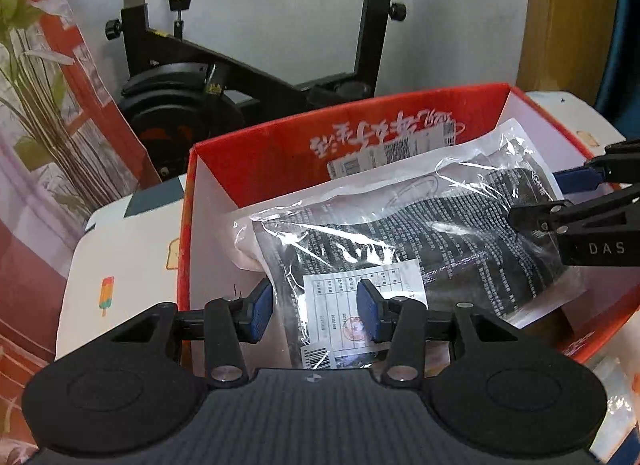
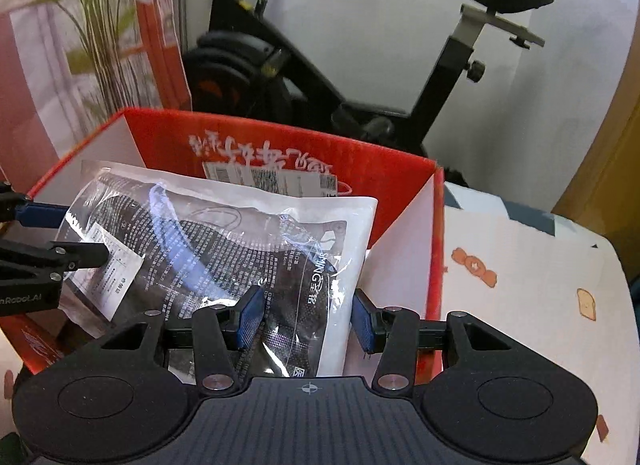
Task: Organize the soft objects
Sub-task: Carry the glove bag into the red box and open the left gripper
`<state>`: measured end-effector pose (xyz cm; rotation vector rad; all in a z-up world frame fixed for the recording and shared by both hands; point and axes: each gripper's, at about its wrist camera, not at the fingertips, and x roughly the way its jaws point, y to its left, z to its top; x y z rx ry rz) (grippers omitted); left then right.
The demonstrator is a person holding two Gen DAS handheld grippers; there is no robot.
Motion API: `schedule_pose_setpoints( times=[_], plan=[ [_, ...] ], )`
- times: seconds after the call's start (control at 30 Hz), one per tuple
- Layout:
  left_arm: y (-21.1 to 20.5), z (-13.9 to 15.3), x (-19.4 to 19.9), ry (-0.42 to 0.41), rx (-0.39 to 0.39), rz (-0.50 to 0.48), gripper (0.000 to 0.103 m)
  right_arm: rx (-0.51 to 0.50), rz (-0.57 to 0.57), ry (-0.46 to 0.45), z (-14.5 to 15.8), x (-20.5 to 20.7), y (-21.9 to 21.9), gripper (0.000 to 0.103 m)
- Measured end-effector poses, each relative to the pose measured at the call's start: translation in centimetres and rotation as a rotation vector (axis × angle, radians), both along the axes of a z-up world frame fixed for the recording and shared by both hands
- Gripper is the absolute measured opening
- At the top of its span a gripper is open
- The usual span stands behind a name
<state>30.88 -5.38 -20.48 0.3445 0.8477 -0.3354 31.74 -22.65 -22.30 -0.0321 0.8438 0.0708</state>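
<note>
With the plastic-wrapped soft pack (image 1: pixel 400 241) lying tilted inside the red box (image 1: pixel 256 153), left gripper (image 1: pixel 316 315) and right gripper (image 2: pixel 306 319) both straddle its near edge, jaws parted, likely to seat it flat.

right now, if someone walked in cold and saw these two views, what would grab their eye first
The bright red box fills the middle of both views, with a crinkly clear plastic bag of dark printed fabric lying slantwise inside it. The left gripper and right gripper each straddle a near end of that bag, blue pads apart. Behind the box stands a black exercise bike.
</note>
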Motion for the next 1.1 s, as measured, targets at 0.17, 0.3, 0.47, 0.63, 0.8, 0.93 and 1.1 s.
schedule_pose_setpoints(
  times=[0.17,0.3,0.47,0.63,0.8,0.93,1.1],
  plan=[
    [0.5,0.4,0.2,0.009,-0.026,0.002,0.056,-0.047,0.014,0.055,-0.6,1.0,1.0,0.044],
    [1.1,1.3,-0.1,-0.022,-0.072,-0.012,0.056,-0.138,0.027,0.104,-1.1,1.8,2.0,0.044],
    [1.2,1.2,-0.2,-0.013,-0.094,0.002,0.055,-0.211,0.038,0.15,-1.5,2.8,2.9,0.042],
    [1.7,0.9,0.1,0.011,-0.142,0.037,0.053,-0.132,0.064,0.18,-1.1,3.2,2.8,0.033],
    [1.6,0.9,-0.4,0.004,-0.136,0.041,0.052,-0.041,0.067,0.264,-1.6,3.6,3.1,0.033],
    [1.5,0.8,-0.7,0.001,-0.132,0.033,0.052,0.051,0.051,0.369,-2.9,4.1,2.9,0.033],
    [1.4,0.7,-0.8,-0.001,-0.134,0.032,0.052,0.107,0.008,0.459,-3.7,4.8,2.4,0.033]
  ],
)
